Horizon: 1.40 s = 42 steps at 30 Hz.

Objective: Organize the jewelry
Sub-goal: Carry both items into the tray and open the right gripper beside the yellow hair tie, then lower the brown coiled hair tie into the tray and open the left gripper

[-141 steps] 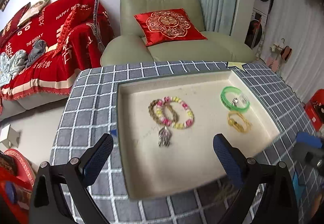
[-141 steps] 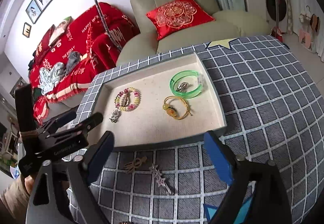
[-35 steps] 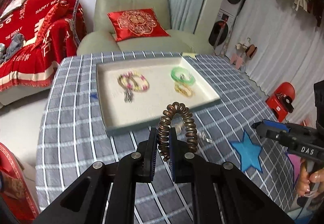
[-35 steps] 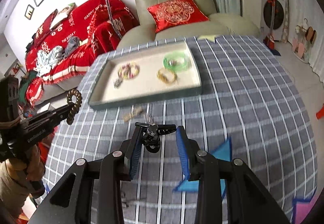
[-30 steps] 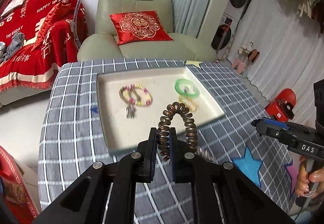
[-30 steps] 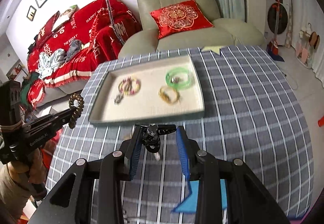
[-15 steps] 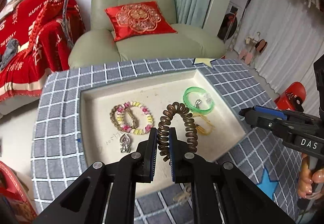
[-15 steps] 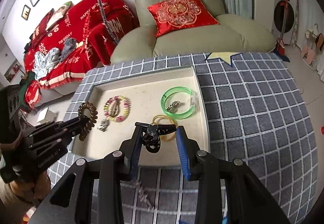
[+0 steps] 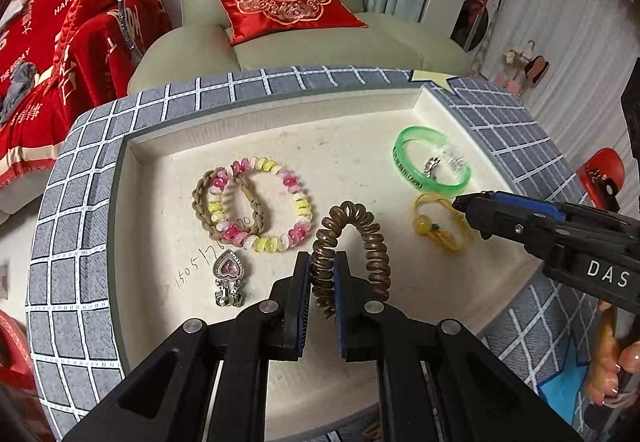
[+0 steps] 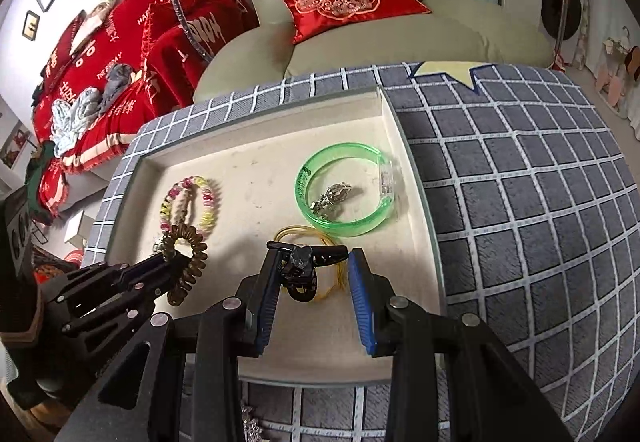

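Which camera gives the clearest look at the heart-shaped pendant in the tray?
The left wrist view: the heart pendant lies unobstructed on the tray. In the right wrist view, the coil bracelet largely hides it.

The right gripper [image 9: 464, 204] carries white letters "DAS" on its black body. On the floor of the tray [image 9: 280, 114] handwritten digits "150517" stand, the rest unclear. The red blanket [image 9: 48, 54] shows "HAPPY WEDDING" and "THE BIGDAY".
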Tool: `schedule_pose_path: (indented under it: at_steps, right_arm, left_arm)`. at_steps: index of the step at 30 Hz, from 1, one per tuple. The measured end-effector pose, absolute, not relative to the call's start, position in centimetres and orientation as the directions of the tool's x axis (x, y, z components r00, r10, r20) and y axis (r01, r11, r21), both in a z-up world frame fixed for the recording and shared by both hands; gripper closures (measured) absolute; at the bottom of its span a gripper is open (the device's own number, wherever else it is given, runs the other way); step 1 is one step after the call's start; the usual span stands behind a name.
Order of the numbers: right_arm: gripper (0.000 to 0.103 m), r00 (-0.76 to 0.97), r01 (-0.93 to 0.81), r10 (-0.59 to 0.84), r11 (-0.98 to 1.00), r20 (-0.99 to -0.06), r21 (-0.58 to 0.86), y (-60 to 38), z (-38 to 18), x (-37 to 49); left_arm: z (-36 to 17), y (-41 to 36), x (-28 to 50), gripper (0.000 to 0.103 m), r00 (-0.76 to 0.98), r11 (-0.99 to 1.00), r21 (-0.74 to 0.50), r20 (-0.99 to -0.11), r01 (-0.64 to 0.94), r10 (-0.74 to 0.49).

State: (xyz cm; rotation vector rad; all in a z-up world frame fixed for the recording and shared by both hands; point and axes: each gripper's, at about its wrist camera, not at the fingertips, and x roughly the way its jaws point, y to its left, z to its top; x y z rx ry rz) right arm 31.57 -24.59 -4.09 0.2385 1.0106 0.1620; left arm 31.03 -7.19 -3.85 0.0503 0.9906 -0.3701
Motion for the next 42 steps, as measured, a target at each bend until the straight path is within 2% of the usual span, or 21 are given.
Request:
schedule_pose_path:
  at_steps: [16, 21, 24, 25, 26, 34, 42]
  right_arm:
    - [0.063, 0.494, -0.021, 0.224, 0.969, -0.84, 0.246, -23.8, -5.8, 31.9]
    - [0.047, 0.489, -0.039, 0.246, 0.964, -0.836, 0.261, -23.2, -5.7, 31.9]
    - [0.034, 0.496, -0.037, 0.248, 0.964, -0.832, 0.265, -22.9, -5.4, 31.8]
    - [0.025, 0.502, -0.031, 0.245, 0.964, -0.829, 0.265, -23.0, -5.1, 31.8]
    - [0.023, 0.514, -0.027, 0.25, 0.961, -0.821, 0.275, -23.2, -4.8, 31.6]
    - [0.023, 0.576, 0.014, 0.294, 0.929, -0.763, 0.369, -25.2, -2.2, 29.6]
    - [0.023, 0.603, 0.035, 0.295, 0.918, -0.741, 0.395, -26.3, -1.0, 26.5]
  left_arm:
    - [-4.8, -8.0, 31.0, 0.076, 0.506, 0.946, -0.052, -0.835, 0.32, -0.217]
    - [-4.8, -8.0, 30.7, 0.075, 0.504, 0.944, -0.052, -0.835, 0.325, -0.219]
    - [-4.8, -8.0, 30.6, 0.075, 0.506, 0.945, -0.052, -0.834, 0.324, -0.219]
    - [-4.7, -8.0, 30.5, 0.076, 0.507, 0.944, -0.051, -0.833, 0.325, -0.219]
    - [-4.7, -8.0, 30.4, 0.075, 0.511, 0.944, -0.046, -0.832, 0.326, -0.216]
    - [-4.2, -7.8, 30.1, 0.075, 0.536, 0.95, -0.032, -0.82, 0.309, -0.202]
    - [-3.7, -7.7, 29.9, 0.075, 0.549, 0.953, -0.029, -0.812, 0.302, -0.199]
